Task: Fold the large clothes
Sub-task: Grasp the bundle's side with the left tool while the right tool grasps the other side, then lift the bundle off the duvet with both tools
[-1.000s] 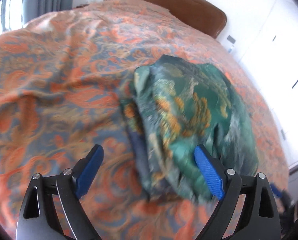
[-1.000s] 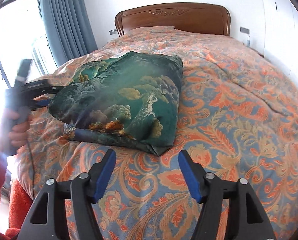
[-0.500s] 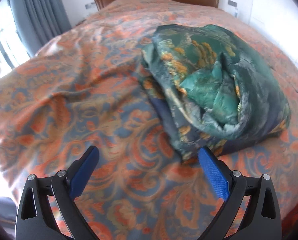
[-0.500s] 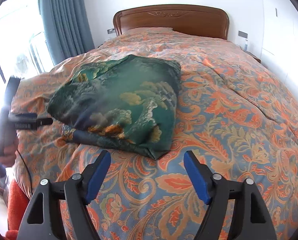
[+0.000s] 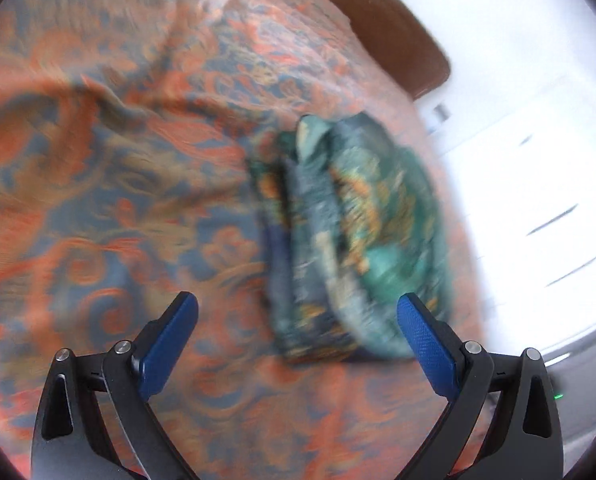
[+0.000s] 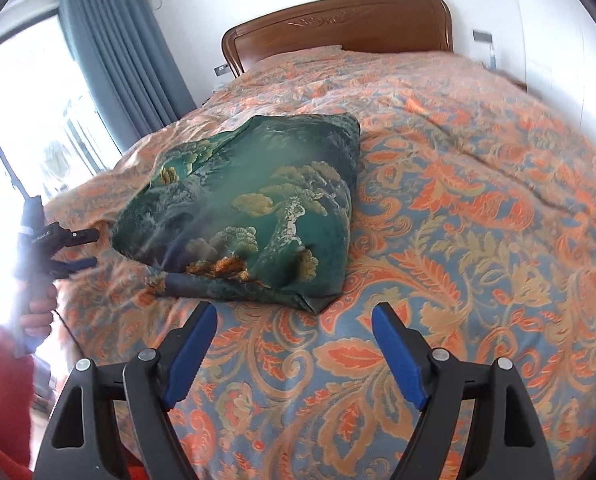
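Lying folded into a thick, roughly square bundle, the green patterned garment (image 6: 250, 212) rests on the bed's orange and blue paisley bedspread (image 6: 477, 216), toward the window side and well short of the wooden headboard (image 6: 337, 24). Its stacked layers show along the near edge, where a darker blue underside peeks out at the bottom. The right gripper (image 6: 294, 350) hovers over the bedspread just in front of the bundle's near corner, its blue-padded fingers (image 6: 190, 352) spread wide with nothing between them and not touching the cloth. The left gripper (image 6: 84, 248) appears in the right wrist view at the far left, held in a hand (image 6: 38, 312) next to a red sleeve (image 6: 2, 380), its tips pointing at the bundle's left edge and just beside it without clear contact. From the left wrist view, which is heavily blurred, that left gripper (image 5: 298, 320) also stands wide apart and empty, with the garment (image 5: 349, 232) ahead of it and slightly to the right, its folded edges seen side-on. A grey-blue curtain (image 6: 126, 56) hangs beside the bright window (image 6: 22, 120) on the left, and white walls fill the rest of the background.
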A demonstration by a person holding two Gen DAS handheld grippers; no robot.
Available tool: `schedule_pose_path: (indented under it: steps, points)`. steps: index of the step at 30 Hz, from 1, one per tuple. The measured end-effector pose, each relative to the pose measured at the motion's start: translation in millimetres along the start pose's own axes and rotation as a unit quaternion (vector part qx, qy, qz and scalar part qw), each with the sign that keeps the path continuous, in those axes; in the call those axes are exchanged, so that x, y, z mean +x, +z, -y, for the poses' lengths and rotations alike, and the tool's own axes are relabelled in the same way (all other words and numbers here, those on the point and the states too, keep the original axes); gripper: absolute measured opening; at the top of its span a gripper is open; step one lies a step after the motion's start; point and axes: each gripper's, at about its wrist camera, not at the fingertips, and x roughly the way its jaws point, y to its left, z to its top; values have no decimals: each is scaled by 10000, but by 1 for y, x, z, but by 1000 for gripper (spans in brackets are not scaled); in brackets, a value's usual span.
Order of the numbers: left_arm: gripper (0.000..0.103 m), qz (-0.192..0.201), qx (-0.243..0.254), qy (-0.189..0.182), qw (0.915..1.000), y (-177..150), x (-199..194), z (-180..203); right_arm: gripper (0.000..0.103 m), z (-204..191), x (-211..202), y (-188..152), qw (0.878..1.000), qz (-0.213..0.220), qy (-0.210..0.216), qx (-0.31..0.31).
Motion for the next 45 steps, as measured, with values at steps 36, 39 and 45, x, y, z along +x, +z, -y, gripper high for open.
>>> schedule_pose_path:
  steps: [36,39,45]
  points:
    - [87,-979,-450,-519,9928,63,143,-4,78,93,130,77,9642,-890,1730,1803]
    - [88,-1015,-460,-732,9911,65,154,1,87,87,158,79,9557,-1077,2083,1779]
    - [84,-1188,-466,-604,9900,65,185,6,100,72,194,86,9497,-1397,2192,1745]
